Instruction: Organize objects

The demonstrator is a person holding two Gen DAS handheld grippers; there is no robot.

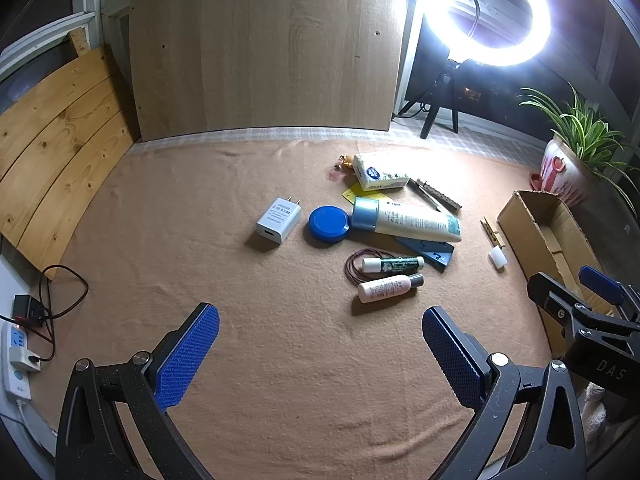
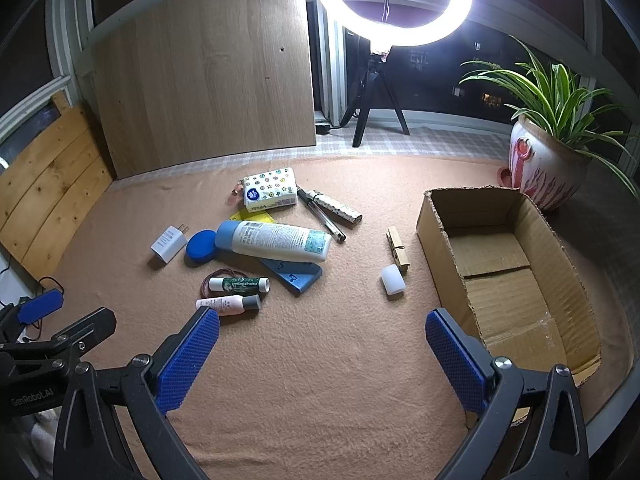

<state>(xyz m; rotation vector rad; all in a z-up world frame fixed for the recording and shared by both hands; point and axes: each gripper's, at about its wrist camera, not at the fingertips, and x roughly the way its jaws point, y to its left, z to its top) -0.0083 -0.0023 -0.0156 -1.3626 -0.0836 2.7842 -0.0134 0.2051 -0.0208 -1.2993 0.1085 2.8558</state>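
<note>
Both the left gripper [image 1: 320,354] and right gripper [image 2: 322,356] are being held wide open and empty, probably because nothing is yet being put into the cardboard box [image 2: 560,240]; clutter is lying left of it.

— Any writing you can read?
— "DAS" on the right gripper [image 1: 576,300] frame, "GenRobot.AI" on the left gripper [image 2: 76,304] frame.
— The bottles ahead of the tongs?
— Print too small.
</note>
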